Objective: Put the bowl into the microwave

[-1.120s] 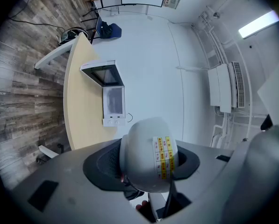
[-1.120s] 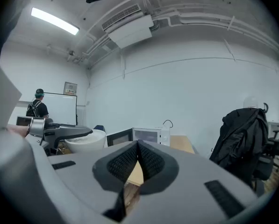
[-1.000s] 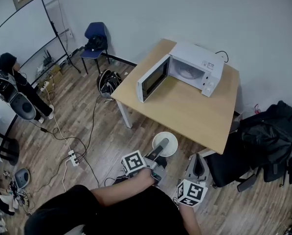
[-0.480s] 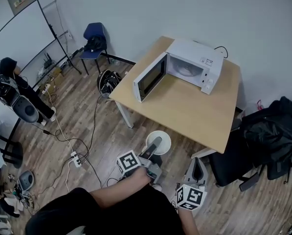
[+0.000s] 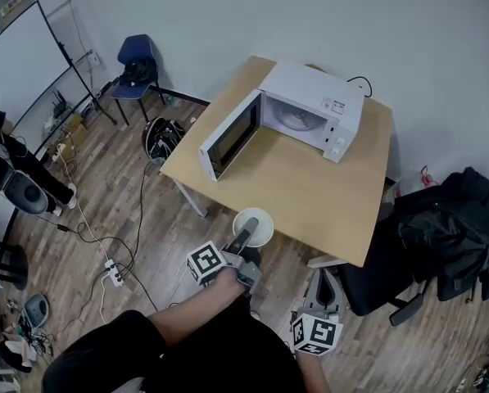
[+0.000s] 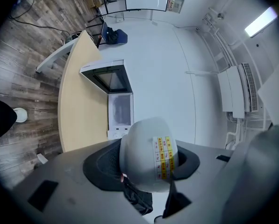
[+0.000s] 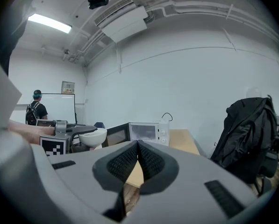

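Head view: left tongs (image 5: 246, 236) hold white bowl (image 5: 255, 226) in air by near edge of wooden surface (image 5: 310, 195), well apart from microwave (image 5: 310, 109), door open; right tongs (image 5: 326, 283) low, nr person. Left gripper view: pads clamped on bowl. Right gripper view: tongs pressed together, nothing btwn.

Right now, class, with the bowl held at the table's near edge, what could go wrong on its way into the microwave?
The left claw grips the bowl by one side only, in mid-air: it may tip or slip. The open door of the microwave juts out; the bowl could clip it.
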A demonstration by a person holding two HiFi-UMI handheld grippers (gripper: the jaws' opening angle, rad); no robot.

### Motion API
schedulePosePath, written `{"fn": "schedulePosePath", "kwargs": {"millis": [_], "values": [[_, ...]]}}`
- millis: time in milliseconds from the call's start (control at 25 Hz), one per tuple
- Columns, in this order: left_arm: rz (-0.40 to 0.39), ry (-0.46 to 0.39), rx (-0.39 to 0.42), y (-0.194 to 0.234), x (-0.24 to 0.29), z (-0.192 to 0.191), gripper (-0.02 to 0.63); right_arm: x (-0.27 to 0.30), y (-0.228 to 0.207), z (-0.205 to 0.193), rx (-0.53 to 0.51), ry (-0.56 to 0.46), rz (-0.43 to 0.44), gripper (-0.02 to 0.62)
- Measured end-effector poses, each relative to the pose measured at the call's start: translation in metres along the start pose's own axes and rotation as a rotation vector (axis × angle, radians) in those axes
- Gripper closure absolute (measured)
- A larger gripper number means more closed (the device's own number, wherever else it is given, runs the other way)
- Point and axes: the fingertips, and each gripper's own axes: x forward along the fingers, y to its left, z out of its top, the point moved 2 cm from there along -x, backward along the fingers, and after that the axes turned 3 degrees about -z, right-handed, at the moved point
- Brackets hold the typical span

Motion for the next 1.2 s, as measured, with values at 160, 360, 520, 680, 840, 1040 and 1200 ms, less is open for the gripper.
{"fn": "schedulePosePath", "kwargs": {"millis": [160,360,520,680,840,1040,1200], "values": [[-0.003,-0.004,-0.018,0.010,0.043,0.018,0.387,0.045,-0.012,0.007,-0.002,0.026,-0.014,0.535],[0.032,0.025,-0.020,0.023,0.094,0.044,0.387,0.115,-0.020,0.024,-0.006,0.069,-0.025,0.535],[0.059,0.043,-0.005,0.033,0.134,0.067,0.387,0.176,-0.033,0.038,0.021,0.108,-0.054,0.535],[0.089,0.073,-0.020,0.050,0.172,0.087,0.387,0.232,-0.032,0.052,0.010,0.130,-0.063,0.535],[0.106,0.103,-0.023,0.069,0.204,0.108,0.387,0.274,-0.022,0.060,0.002,0.151,-0.067,0.535],[0.116,0.168,-0.024,0.092,0.243,0.124,0.387,0.307,-0.017,0.061,0.014,0.175,-0.095,0.535],[0.103,0.211,-0.011,0.098,0.279,0.132,0.387,0.327,-0.013,0.056,0.028,0.204,-0.092,0.535]]}}
